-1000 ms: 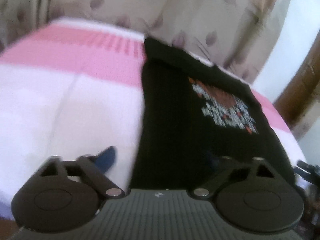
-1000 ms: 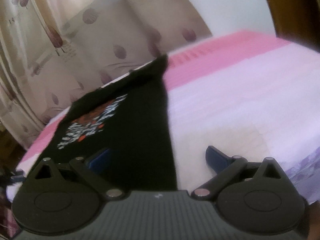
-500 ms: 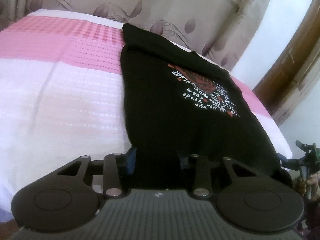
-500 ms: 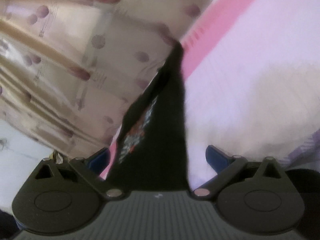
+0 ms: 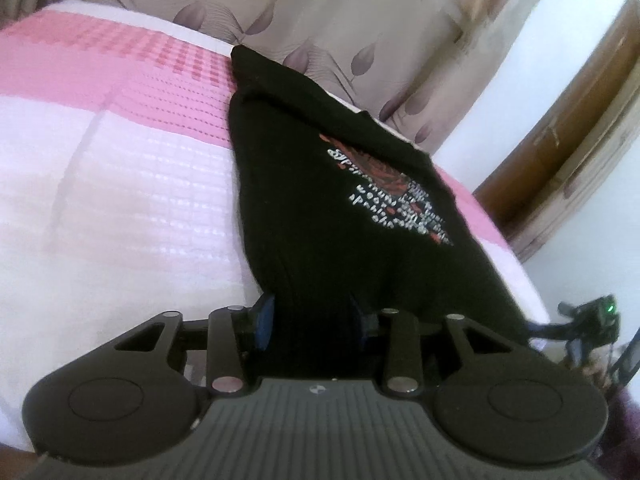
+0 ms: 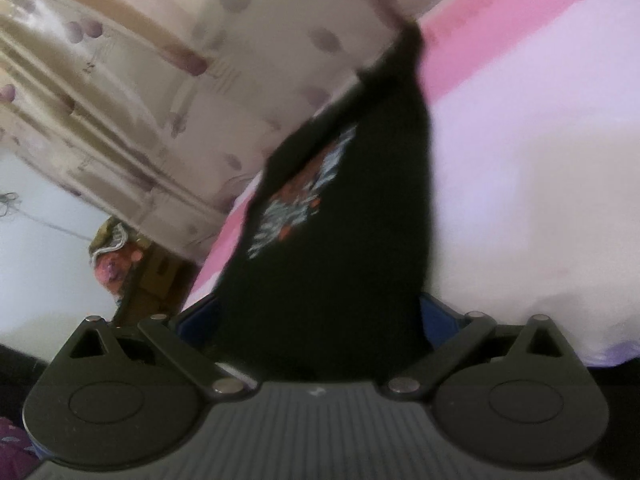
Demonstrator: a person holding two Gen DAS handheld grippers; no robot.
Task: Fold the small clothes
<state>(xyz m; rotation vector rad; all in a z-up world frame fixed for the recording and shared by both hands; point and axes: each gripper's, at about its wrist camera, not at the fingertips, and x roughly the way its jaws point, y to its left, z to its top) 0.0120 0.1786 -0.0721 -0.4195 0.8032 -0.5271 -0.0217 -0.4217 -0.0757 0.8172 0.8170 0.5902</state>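
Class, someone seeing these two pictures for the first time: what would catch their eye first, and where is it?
A black shirt with a red and white print lies lengthwise on a pink and white bedspread. Its near hem sits between the fingers of both the left gripper and the right gripper. Leaf-patterned curtains hang behind the bed.

- A pink and white bedspread (image 5: 120,184) stretches ahead of the left gripper and off to its left, with a deeper pink band at the far end.
- A beige curtain (image 5: 360,12) with mauve leaf shapes hangs beyond the bed's far edge.
- A brown wooden door frame (image 5: 576,120) stands ahead and to the right.
- From the right gripper, a bundle of patterned cloth (image 6: 116,252) sits low to the left, blurred.
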